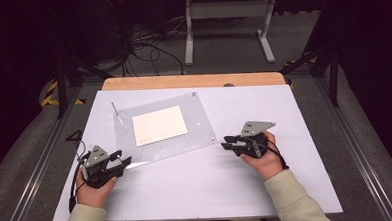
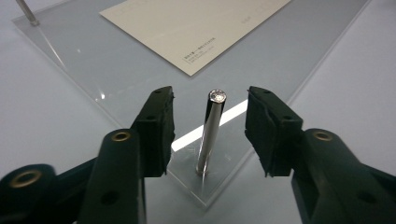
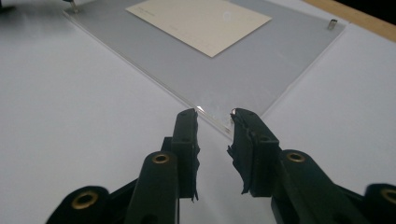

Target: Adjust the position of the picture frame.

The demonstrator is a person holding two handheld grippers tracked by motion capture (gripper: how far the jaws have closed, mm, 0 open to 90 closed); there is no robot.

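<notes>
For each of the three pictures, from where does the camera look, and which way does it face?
High view: sits above the person's side, faces forward and down on the white table; both forearms, left hand-held gripper, right hand-held gripper.
Left gripper view: rides on the left hand-held gripper, faces a metal post upright between its open jaws, on a corner of the clear sheet.
Right gripper view: rides on the right hand-held gripper, faces another sheet corner.
Shared: clear sheet and cream card.

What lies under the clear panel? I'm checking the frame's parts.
A cream card lies under or on the clear panel; which, I cannot tell. White table shows through elsewhere.
</notes>
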